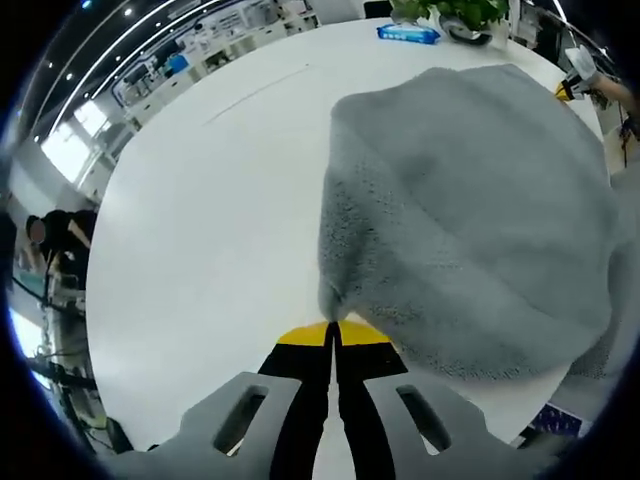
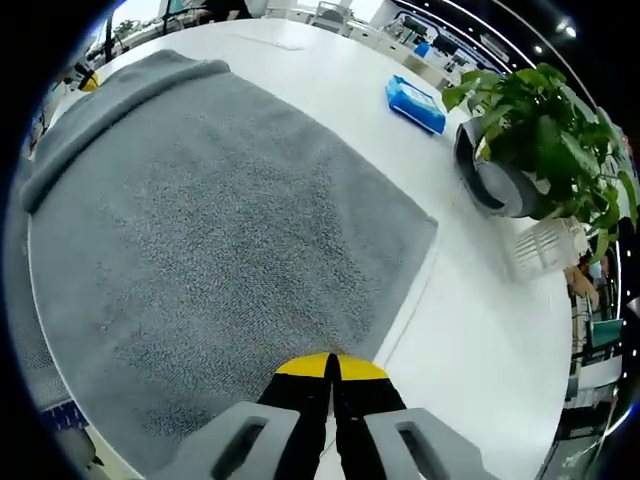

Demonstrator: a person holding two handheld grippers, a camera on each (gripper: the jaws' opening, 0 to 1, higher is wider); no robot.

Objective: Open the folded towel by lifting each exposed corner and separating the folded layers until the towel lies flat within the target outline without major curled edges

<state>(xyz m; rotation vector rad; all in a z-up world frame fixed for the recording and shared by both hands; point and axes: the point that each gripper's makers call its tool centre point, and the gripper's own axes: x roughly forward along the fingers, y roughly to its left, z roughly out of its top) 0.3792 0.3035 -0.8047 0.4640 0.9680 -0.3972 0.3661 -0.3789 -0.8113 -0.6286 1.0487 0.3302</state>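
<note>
The grey towel (image 1: 470,220) rises in a loose, billowing heap at the right of the left gripper view. One corner runs down into my left gripper (image 1: 333,335), which is shut on it. In the right gripper view the towel (image 2: 220,230) lies spread over the white table (image 2: 480,340), with a rolled fold (image 2: 110,100) along its far left side. My right gripper (image 2: 333,367) is shut at the towel's near edge, apparently pinching it. A thin outline (image 2: 415,290) runs on the table just outside that edge.
A blue packet (image 2: 415,103) lies beyond the towel, also seen as a blue packet (image 1: 408,34) at the table's far side. A potted plant (image 2: 530,130) and a white basket (image 2: 545,248) stand at the right. A person (image 1: 50,240) is beside the table's left edge.
</note>
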